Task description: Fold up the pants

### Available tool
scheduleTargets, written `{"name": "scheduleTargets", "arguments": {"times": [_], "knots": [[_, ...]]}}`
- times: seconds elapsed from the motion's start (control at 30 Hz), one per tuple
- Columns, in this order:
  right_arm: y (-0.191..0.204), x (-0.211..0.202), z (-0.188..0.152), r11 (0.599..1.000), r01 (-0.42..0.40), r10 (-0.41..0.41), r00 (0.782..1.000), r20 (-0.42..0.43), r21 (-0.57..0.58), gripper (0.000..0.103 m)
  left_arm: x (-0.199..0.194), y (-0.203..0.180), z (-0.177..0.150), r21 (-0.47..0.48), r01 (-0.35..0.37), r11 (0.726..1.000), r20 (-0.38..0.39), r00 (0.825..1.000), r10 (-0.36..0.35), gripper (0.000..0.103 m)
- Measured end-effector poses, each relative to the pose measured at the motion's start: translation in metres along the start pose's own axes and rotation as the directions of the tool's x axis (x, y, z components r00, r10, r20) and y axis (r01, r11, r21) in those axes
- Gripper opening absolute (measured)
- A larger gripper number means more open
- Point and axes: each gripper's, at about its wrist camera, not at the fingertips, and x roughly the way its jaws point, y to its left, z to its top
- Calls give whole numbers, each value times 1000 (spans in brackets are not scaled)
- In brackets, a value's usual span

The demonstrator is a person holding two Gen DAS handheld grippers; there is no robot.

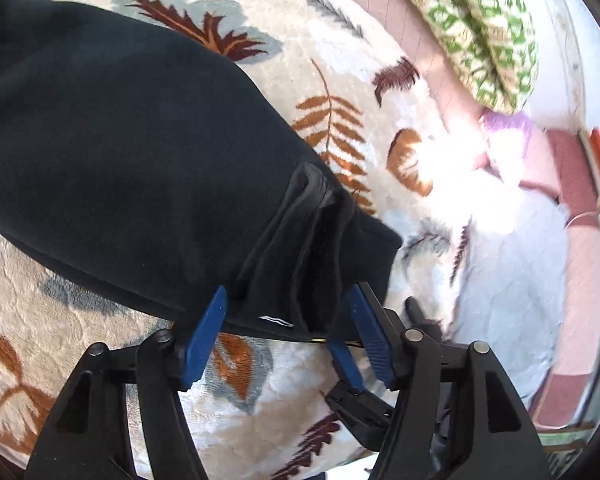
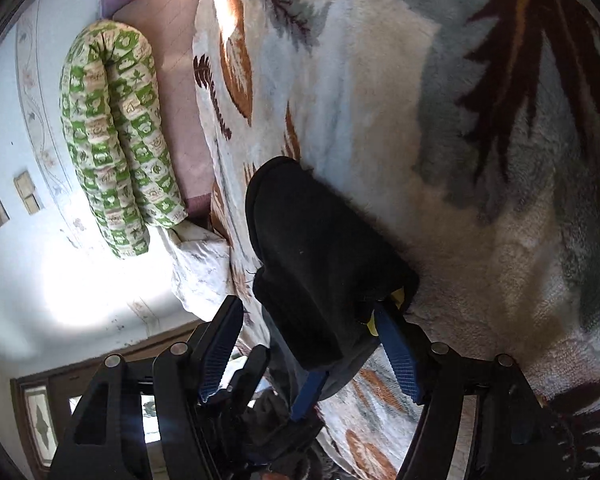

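Note:
Black pants lie folded on a cream blanket with a leaf pattern. Their gathered end sits between the blue fingers of my left gripper, which stands wide open around it. A small white label shows on the near edge. In the right wrist view the same dark bundle rests against the right-hand finger of my right gripper, also open, with a gap at its left finger. A yellow tag peeks out there. Each view shows a blue finger of the other gripper just below the cloth.
A long green-and-white patterned pillow lies on a pink sheet beyond the blanket. White crumpled bedding and purple cloth lie near the bed's edge. A wall and a wooden door stand beyond.

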Motion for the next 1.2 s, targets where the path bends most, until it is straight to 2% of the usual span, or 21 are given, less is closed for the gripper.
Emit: {"name": "scheduleTargets", "arguments": {"times": [0.03, 0.13, 0.2, 0.23, 0.27, 0.3, 0.33, 0.37, 0.43, 0.5, 0.53, 0.6, 0.67, 0.77, 0.83, 0.9, 0.93, 0.97, 1.03, 1.2], "knots": [[-1, 0, 1, 1000, -15, 15, 1000, 5, 10, 71, 3, -3, -1, 5, 6, 1000, -9, 1000, -6, 64], [-6, 0, 5, 998, -52, 51, 998, 20, 45, 71, 19, -12, 5, 61, -86, 994, -5, 996, 87, 64], [-8, 0, 6, 996, -67, 66, 997, 27, 56, 71, 27, -16, 6, 76, -118, 990, -13, 993, 119, 64], [-10, -1, 7, 996, -68, 67, 997, 29, 57, 67, 30, -18, 8, 84, -132, 988, -9, 991, 133, 64], [-11, -2, 8, 996, -65, 63, 997, 39, 57, 53, 31, -23, 10, 100, -149, 984, -5, 989, 150, 64], [-12, -3, 8, 997, -61, 58, 997, 51, 52, 42, 31, -27, 11, 118, -165, 979, 2, 986, 166, 54], [-14, -3, 11, 998, -55, 53, 997, 56, 40, 17, 31, -31, 12, 135, -187, 973, 10, 982, 187, 32], [-16, -3, 13, 998, -49, 47, 998, 52, 26, 11, 33, -34, 14, 153, -197, 969, 2, 980, 199, 28], [-15, -10, 17, 999, -41, 42, 997, 63, -18, 10, 33, -31, 12, 146, -187, 971, -30, 981, 193, 26], [-1, -22, 16, 989, 12, 2, 995, 97, -149, 9, 33, -29, 7, 145, -148, 978, -59, 986, 158, 26], [5, -24, 16, 977, 53, -31, 994, 107, -207, 9, 34, -30, 5, 156, -156, 975, -52, 985, 166, 26], [5, -18, 17, 961, 119, -92, 989, 114, -250, 9, 40, -29, 2, 179, -182, 967, -33, 981, 191, 26], [-2, -13, 20, 955, 134, -104, 987, 124, -264, 6, 44, -30, -1, 206, -208, 956, -18, 976, 217, 27], [-3, -13, 20, 951, 122, -92, 989, 117, -285, 10, 46, -37, -1, 272, -225, 936, -22, 971, 240, 28], [-3, -18, 21, 965, 85, -68, 995, 75, -247, 18, 43, -35, 4, 271, -176, 946, -57, 978, 199, 28], [-8, -28, 18, 983, 24, -16, 999, 44, -185, 36, 34, -24, 13, 227, -100, 969, -96, 988, 124, 28], [-9, -34, 16, 984, 1, 5, 999, 33, -175, 50, 27, -15, 18, 191, -71, 979, -106, 990, 93, 34], [-8, -41, 14, 984, 9, -2, 999, 39, -178, 57, 21, -6, 23, 155, -42, 987, -114, 992, 61, 38], [-5, -54, 7, 980, 13, -2, 998, 55, -198, 57, 5, 12, 30, 99, -21, 995, -102, 994, 31, 39], [8, -61, -14, 956, 51, -37, 998, 55, -288, 57, -54, 59, 45, 50, -53, 997, -16, 998, 54, 39]]}}
